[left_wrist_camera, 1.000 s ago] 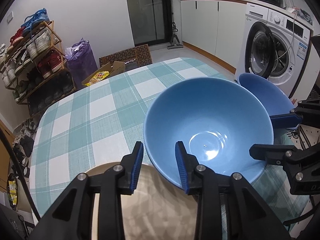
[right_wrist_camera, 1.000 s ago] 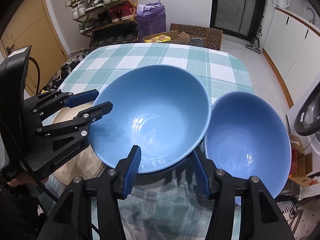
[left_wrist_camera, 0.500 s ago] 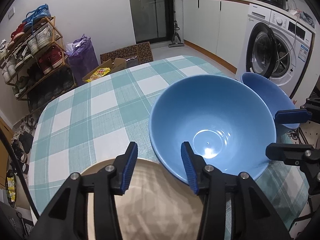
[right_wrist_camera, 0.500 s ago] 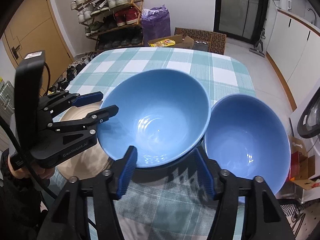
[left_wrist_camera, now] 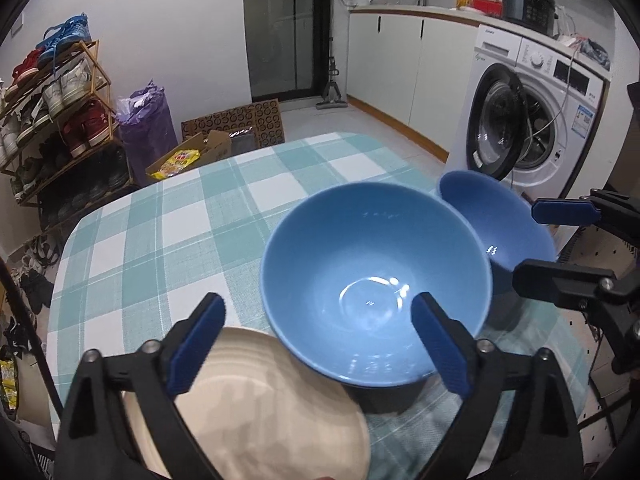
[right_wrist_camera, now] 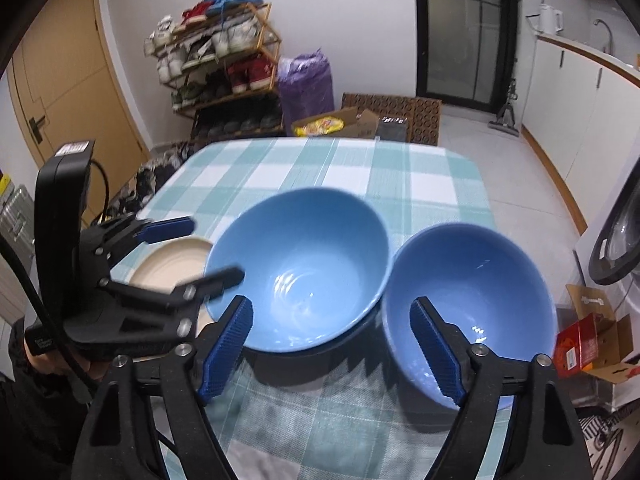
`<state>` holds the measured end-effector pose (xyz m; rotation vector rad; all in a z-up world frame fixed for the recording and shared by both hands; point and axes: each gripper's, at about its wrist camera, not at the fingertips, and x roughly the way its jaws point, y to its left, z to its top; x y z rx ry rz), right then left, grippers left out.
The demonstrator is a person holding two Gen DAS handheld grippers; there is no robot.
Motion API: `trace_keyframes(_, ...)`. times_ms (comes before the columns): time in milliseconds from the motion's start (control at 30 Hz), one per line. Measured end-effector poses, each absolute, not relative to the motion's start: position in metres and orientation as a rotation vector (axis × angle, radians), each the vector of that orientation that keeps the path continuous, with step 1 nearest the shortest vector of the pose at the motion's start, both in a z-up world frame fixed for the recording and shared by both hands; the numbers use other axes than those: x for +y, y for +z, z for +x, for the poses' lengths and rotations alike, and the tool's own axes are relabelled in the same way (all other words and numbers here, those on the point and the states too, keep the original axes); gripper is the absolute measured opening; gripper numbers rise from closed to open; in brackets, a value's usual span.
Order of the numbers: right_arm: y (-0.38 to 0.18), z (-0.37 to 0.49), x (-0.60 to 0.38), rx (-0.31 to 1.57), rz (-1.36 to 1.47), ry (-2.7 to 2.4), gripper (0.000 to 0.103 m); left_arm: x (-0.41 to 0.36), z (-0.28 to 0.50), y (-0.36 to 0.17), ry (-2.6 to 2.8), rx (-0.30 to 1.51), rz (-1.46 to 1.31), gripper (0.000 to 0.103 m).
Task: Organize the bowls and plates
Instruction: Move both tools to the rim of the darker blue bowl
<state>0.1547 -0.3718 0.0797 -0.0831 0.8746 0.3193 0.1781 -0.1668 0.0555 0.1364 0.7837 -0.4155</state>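
Observation:
A large light-blue bowl [left_wrist_camera: 372, 280] stands on the checked table, also in the right wrist view [right_wrist_camera: 308, 268]. A second, darker blue bowl [left_wrist_camera: 492, 224] stands just right of it, also in the right wrist view [right_wrist_camera: 468, 300]. A cream plate [left_wrist_camera: 260, 408] lies at the near left, partly under the large bowl's rim; it also shows in the right wrist view [right_wrist_camera: 176, 264]. My left gripper [left_wrist_camera: 316, 344] is open and empty, pulled back from the large bowl. My right gripper [right_wrist_camera: 332, 344] is open and empty, short of both bowls.
The teal and white checked tablecloth [left_wrist_camera: 168, 232] covers the table. A washing machine [left_wrist_camera: 532, 120] stands right of the table. A shoe rack [right_wrist_camera: 216, 60], a purple bag [right_wrist_camera: 306, 84] and cardboard boxes [right_wrist_camera: 348, 122] stand on the floor beyond the far edge.
My left gripper let go of the large bowl's rim, opened wide and drew back. My right gripper also opened wider and pulled back. The bowl now rests on the table.

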Motion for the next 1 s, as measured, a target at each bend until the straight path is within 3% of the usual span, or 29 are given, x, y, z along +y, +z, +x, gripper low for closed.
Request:
trace_keyframes(167,0.095,0.148,-0.392,0.828,-0.048,0.276,0.098,-0.174,0.177,0.067,-0.457,0.765,0.103,0.103)
trace_keyframes(600,0.119,0.124,-0.45,0.764,0.024,0.172,0.101,-0.211,0.188,0.083,-0.524,0.765,0.082,0.103)
trace_keyframes(1000,0.094,0.124,-0.498,0.812,0.099,0.096,0.101,-0.255,0.197,0.081,-0.557,0.761,0.166,0.103)
